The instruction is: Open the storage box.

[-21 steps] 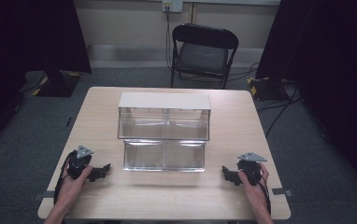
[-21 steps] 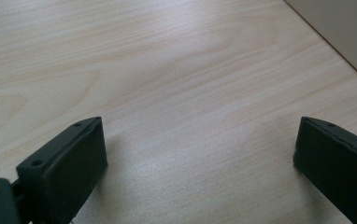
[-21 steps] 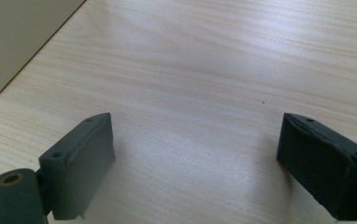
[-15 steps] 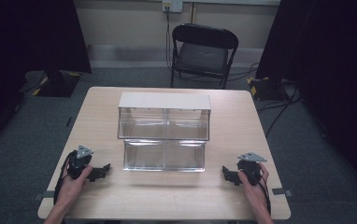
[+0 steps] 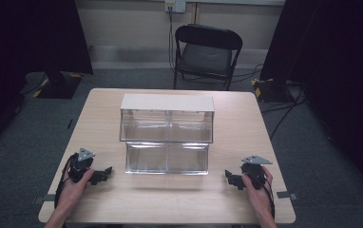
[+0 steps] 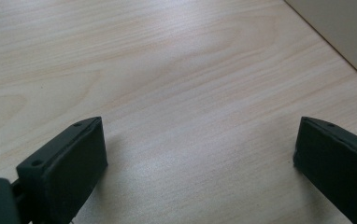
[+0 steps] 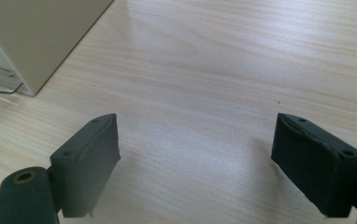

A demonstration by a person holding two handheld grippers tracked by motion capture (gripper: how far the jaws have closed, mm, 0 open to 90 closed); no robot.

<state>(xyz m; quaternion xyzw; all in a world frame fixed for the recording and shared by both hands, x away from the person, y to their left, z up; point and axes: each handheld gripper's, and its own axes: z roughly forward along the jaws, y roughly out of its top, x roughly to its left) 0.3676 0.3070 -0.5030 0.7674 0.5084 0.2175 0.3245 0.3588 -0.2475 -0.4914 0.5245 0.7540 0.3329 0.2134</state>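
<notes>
Clear plastic, the two-tier bin (image 5: 167, 135) stands mid-worktop (image 5: 246, 142), between your resting grippers. Left gripper (image 5: 104, 173) and right gripper (image 5: 230, 177) both sit with jaws apart, holding nothing. You look poised at the start; next, reach inward toward the bin's lower tier.

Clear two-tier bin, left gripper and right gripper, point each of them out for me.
clear two-tier bin (image 5: 167, 156), high view, front wall of the lower tier.
left gripper (image 5: 104, 173), high view, between its fingertips.
right gripper (image 5: 231, 178), high view, between its fingertips.
</notes>
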